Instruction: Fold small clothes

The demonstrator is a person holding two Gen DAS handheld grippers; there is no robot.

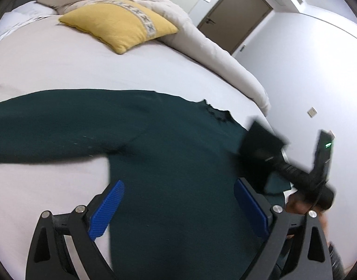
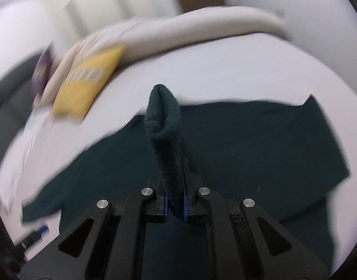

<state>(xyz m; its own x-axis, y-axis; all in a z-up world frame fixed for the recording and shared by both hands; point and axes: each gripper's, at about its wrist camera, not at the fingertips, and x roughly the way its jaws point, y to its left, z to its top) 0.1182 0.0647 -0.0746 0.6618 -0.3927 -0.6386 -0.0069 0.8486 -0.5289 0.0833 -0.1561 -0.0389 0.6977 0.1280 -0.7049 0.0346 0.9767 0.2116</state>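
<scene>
The left gripper [image 1: 178,210] hovers with fingers spread wide over the dark green sweater [image 1: 166,144], spread flat on the white bed [image 1: 61,70]. Right gripper [image 2: 175,200] is clenched on a lifted sweater fold.

A bed [image 1: 61,70] with a white sheet carries a dark green sweater [image 1: 166,144] spread flat, a yellow cushion [image 1: 117,26] farther back, and a beige duvet [image 1: 201,44] bunched along its far edge.
</scene>
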